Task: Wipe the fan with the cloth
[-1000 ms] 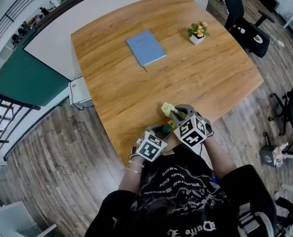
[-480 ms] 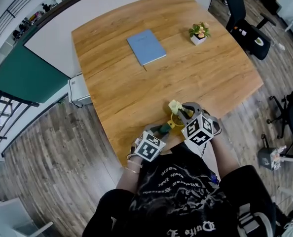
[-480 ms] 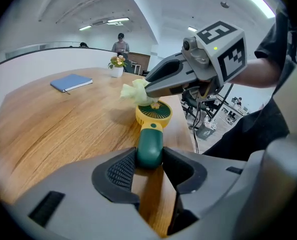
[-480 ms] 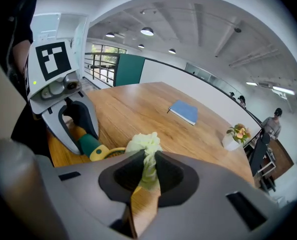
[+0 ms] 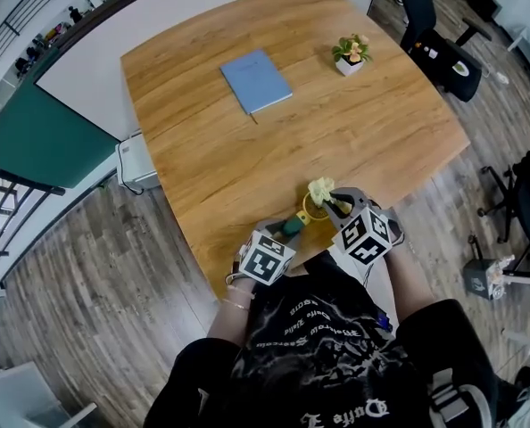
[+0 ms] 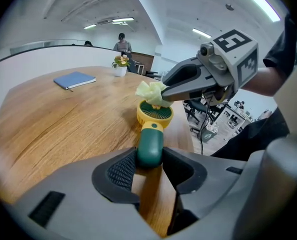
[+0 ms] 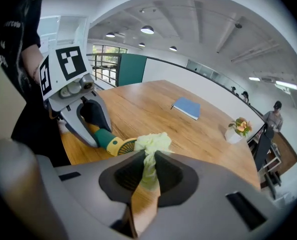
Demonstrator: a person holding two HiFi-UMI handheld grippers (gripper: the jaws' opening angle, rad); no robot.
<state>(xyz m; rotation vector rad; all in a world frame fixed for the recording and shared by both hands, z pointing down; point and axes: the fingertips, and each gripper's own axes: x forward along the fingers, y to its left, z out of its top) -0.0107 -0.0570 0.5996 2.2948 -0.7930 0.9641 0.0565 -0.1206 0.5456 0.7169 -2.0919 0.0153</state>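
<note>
A small hand fan has a green handle (image 6: 149,145) and a round yellow head (image 6: 154,112) with a dark grille. It lies near the table's front edge (image 5: 311,210). My left gripper (image 6: 149,168) is shut on the green handle. My right gripper (image 7: 147,171) is shut on a pale yellow-green cloth (image 7: 152,145). The bunched cloth (image 6: 149,91) rests on top of the fan head (image 7: 119,145). In the head view the cloth (image 5: 321,190) sits just beyond the right gripper (image 5: 338,207), and the left gripper (image 5: 278,238) is at its left.
A blue notebook (image 5: 256,80) lies at the far middle of the wooden table (image 5: 247,159). A small potted plant (image 5: 350,53) stands at the far right. Office chairs (image 5: 434,34) stand beyond the table's right side. The person's torso is close against the front edge.
The right gripper has carried the cloth a little to the right across the fan head. The left gripper has kept its hold on the handle in place.
</note>
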